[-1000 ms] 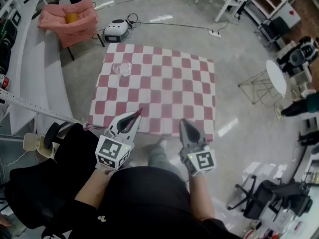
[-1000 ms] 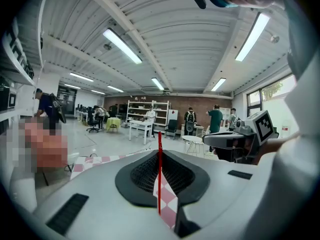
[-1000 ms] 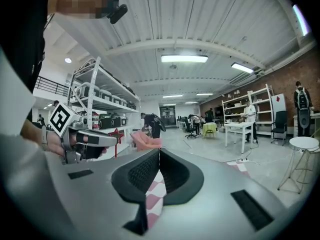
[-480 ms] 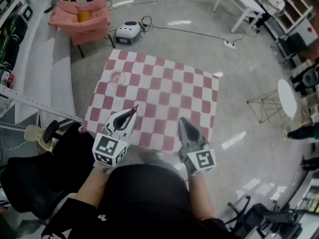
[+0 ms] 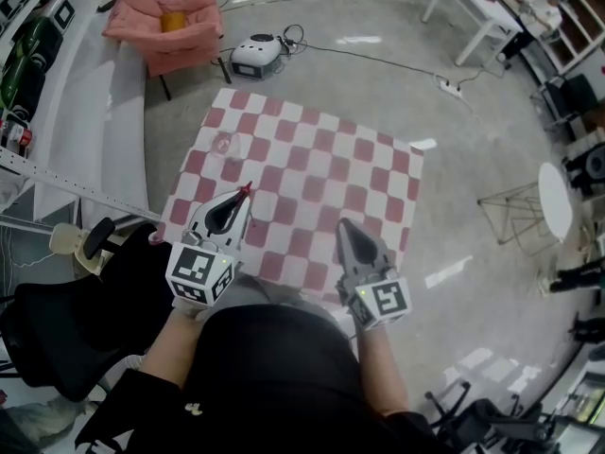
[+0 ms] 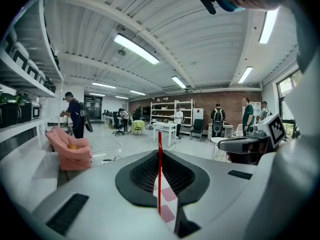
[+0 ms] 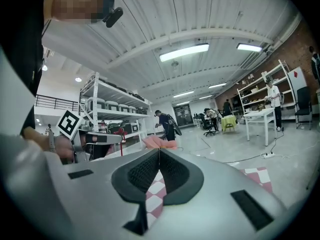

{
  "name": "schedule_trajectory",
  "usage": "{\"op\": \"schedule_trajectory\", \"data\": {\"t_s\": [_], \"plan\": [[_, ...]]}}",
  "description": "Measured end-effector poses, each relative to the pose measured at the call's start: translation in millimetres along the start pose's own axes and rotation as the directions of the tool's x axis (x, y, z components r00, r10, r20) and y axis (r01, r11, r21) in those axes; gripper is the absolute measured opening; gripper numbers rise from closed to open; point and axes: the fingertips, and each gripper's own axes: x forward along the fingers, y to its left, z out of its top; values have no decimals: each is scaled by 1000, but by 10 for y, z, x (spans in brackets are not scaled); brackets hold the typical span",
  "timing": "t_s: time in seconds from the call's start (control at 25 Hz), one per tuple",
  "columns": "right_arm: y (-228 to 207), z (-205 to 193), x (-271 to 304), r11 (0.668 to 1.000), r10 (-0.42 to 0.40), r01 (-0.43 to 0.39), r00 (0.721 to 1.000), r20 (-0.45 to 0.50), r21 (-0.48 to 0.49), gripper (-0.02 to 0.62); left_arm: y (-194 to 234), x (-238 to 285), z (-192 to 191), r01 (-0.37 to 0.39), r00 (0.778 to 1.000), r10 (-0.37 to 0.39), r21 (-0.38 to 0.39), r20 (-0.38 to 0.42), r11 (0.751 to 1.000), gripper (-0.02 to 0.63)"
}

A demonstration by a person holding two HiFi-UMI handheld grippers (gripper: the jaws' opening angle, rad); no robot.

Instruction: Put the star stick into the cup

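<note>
**Left gripper clamps the star stick, cup well apart on the cloth**

Head view: left gripper [image 5: 238,200] sits at lower left of centre, over the near left part of the checked cloth [image 5: 321,173]. Its jaws are closed on the stick [image 5: 245,189], whose red tip pokes out past them toward the upper right. The cup [image 5: 225,144], clear and upright, stands on the cloth near its far left corner, above the stick tip in the frame and well apart from it. Right gripper [image 5: 346,228] is at lower centre right, over the near edge of the cloth, jaws together and holding nothing. Each gripper shows its marker cube nearest the person. A pink chair [image 5: 170,28] is at upper left on the floor, with a white box [image 5: 257,55] just right of it.

Left gripper view: the black pads meet on the thin red stick [image 6: 159,184], which runs straight up the middle of the frame and rises above the jaw tips. Bits of the pink and white cloth show through the gap below. The chair is at mid left, the right gripper at mid right. The cup cannot be made out.

Right gripper view: the jaws are pressed together at the tips with nothing between them. Cloth squares show in the gap beneath and at lower right. The left gripper is at mid left, with the red star just beside it.
</note>
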Motion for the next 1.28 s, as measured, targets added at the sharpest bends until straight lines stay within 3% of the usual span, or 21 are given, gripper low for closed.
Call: {"op": "schedule_trajectory", "data": {"t_s": [0.36,0.96,1.28], "plan": [[158,-29,373,1000,-16,17,1000,-26,11,17,501,145,138,9,1000,-9,-16,29,1000,55],[494,25,1183,995,-91,89,994,-67,-41,17,1749,539,476,17,991,-8,-66,133,998,55],[474,-113,1378,982,-190,189,973,-133,-23,17,2187,922,231,54,993,-40,-123,112,991,55]]}}
